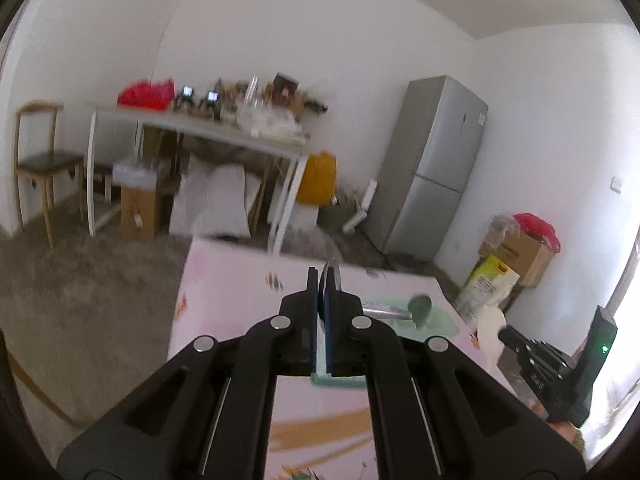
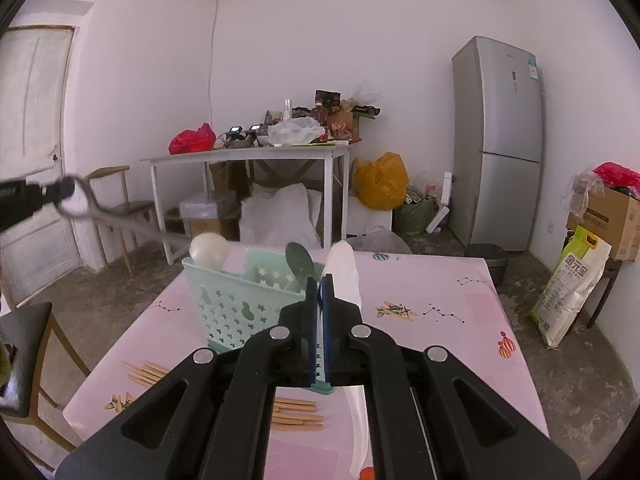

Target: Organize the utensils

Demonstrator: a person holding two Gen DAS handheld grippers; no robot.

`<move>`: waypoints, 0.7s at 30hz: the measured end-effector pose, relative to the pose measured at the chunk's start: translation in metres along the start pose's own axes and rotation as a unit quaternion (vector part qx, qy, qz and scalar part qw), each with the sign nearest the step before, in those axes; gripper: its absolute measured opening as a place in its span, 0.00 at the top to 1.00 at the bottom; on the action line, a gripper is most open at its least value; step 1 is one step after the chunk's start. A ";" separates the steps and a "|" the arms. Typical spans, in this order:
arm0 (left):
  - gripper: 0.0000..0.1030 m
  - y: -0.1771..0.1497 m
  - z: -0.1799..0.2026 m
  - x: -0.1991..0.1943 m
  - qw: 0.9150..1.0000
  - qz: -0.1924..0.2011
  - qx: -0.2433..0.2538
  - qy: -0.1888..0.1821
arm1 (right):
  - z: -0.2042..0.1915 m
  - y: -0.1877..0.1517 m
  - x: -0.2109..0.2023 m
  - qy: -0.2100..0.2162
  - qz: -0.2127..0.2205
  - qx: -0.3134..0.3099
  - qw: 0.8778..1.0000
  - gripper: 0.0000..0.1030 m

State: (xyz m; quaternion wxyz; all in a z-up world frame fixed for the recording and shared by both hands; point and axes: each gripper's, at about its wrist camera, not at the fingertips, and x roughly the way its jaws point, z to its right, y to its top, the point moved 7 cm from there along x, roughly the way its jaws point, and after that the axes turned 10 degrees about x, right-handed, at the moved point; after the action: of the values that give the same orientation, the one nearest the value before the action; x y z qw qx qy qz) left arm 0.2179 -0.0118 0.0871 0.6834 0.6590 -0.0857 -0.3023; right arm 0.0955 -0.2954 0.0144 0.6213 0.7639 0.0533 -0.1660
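Pink table (image 2: 432,296) | left gripper (image 2: 66,190) clamps ladle (image 2: 132,224) | right gripper (image 2: 320,280) clamps basket (image 2: 236,304)

I recorded these colours. Ahead of my right jaws stood a mint-green basket (image 2: 236,304) with star-shaped cut-outs. Inside it were a dark green spoon (image 2: 301,261) and a cream ladle (image 2: 209,250). A white spoon (image 2: 345,276) lay just right of the jaws. Beneath them, the tablecloth (image 2: 440,344) was pink with black constellation lines. Tan chopsticks (image 2: 298,414) lay below the jaws.
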 end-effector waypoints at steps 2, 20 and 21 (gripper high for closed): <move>0.99 0.008 0.006 0.005 1.000 0.009 0.025 0.015 | 0.000 0.000 0.000 -0.001 0.001 -0.001 1.000 0.98; 0.98 -0.008 0.069 0.103 0.971 -0.081 0.219 0.057 | 0.002 0.001 0.001 0.000 0.001 0.006 1.000 0.98; 0.98 -0.009 0.069 0.108 0.972 -0.088 0.213 0.048 | 0.002 0.001 0.001 0.000 0.001 0.006 1.000 0.98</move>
State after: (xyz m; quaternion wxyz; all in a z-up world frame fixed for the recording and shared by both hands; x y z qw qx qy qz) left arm 0.2658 -0.1269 0.0563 0.5011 0.8084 -0.0569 -0.3037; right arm 0.0968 -0.2976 0.0144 0.6170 0.7676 0.0513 -0.1658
